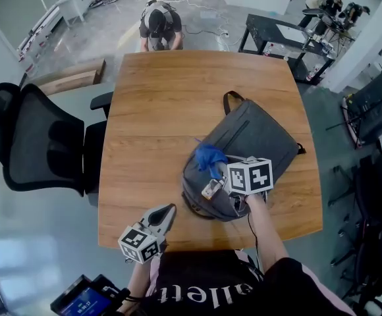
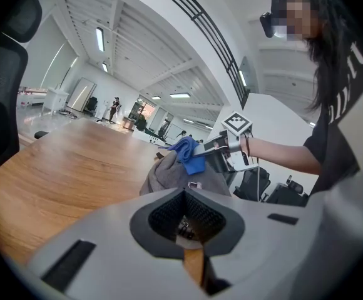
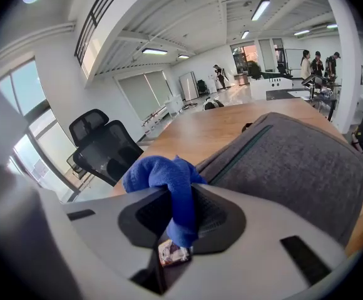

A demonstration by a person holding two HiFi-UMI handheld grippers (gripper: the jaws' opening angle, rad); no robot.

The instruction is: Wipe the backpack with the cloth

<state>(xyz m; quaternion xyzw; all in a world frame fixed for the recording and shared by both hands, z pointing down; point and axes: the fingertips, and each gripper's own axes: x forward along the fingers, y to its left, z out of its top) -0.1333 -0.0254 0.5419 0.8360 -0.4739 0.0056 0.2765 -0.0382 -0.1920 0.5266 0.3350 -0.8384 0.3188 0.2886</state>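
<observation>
**Q:** Head view: how far along is the task?

**A:** The backpack (image 1: 260, 137) lies flat on the desk (image 1: 158, 104), toward its near right corner, with the handle pointing to the far edge. The right gripper (image 1: 215, 185) holds the blue cloth (image 1: 209, 158) over the pack's near end. Wiping looks barely started or only just under way. No wiped area can be told from the rest, so most of the panel is judged left to do. The left gripper (image 1: 168, 212) hangs at the near edge, apart from the pack.

**Q:** Left gripper view?

**A:** The left gripper (image 2: 184, 195) is clenched on nothing. Beyond it, the cloth (image 2: 188, 155) sits atop the backpack (image 2: 172, 179).

**Q:** Right gripper view?

**A:** The right gripper (image 3: 180, 212) is clamped on a fold of cloth (image 3: 159, 172), with the grey backpack (image 3: 294, 161) just beyond.

**Q:** And the pack's contents?

**A:** No view shows the inside, and whether it is zipped cannot be told.
</observation>
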